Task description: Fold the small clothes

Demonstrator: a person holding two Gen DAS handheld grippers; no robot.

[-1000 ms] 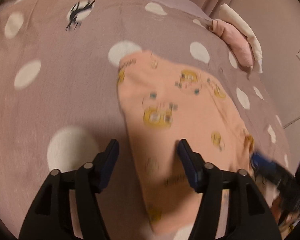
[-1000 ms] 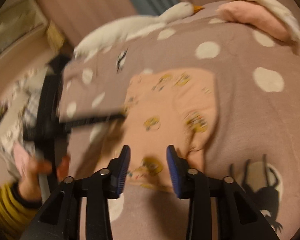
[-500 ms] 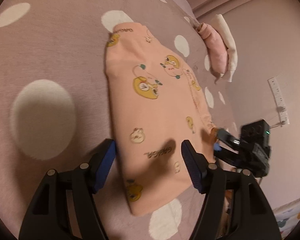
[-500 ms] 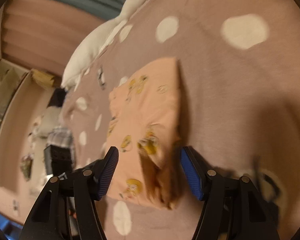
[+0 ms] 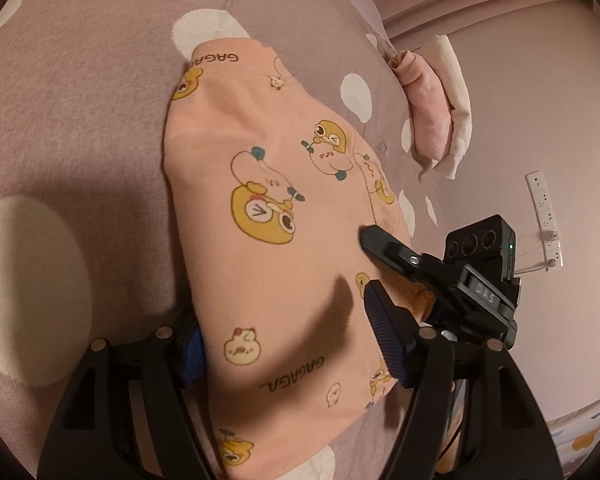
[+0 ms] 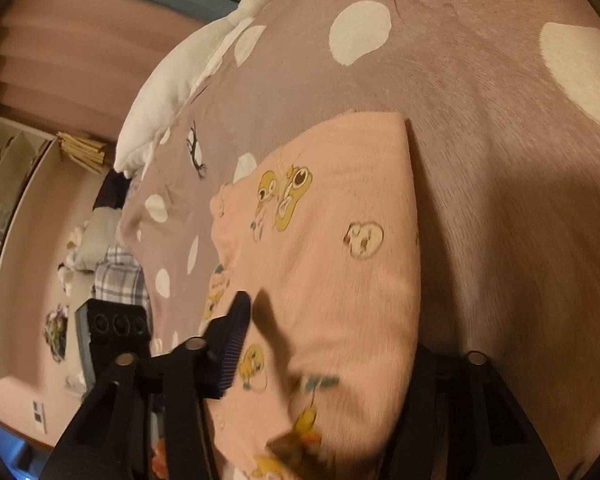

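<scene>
A peach garment (image 5: 267, 184) with yellow duck prints lies folded lengthwise on the mauve polka-dot bedspread (image 5: 79, 92). My left gripper (image 5: 287, 344) straddles its near end. One finger is tucked at the left edge and the other rests on top, and the jaws stand wide. My right gripper (image 5: 396, 276) comes in at the garment's right edge, one finger on top of the cloth. In the right wrist view the garment (image 6: 340, 248) bulges between the right gripper's (image 6: 328, 352) jaws, which are closing. Cloth hides its right finger.
Folded pink and cream clothes (image 5: 432, 120) lie at the bed's far right edge. A white goose plush (image 6: 179, 76) lies along the far side. A socket strip (image 5: 544, 216) is on the wall. A checked cloth (image 6: 119, 276) and clutter lie beyond the bed's left edge.
Both grippers have dropped closer to the garment and rolled. The left now straddles its near end. The right has reached its right edge, and its jaws widened, then narrowed around the cloth.
</scene>
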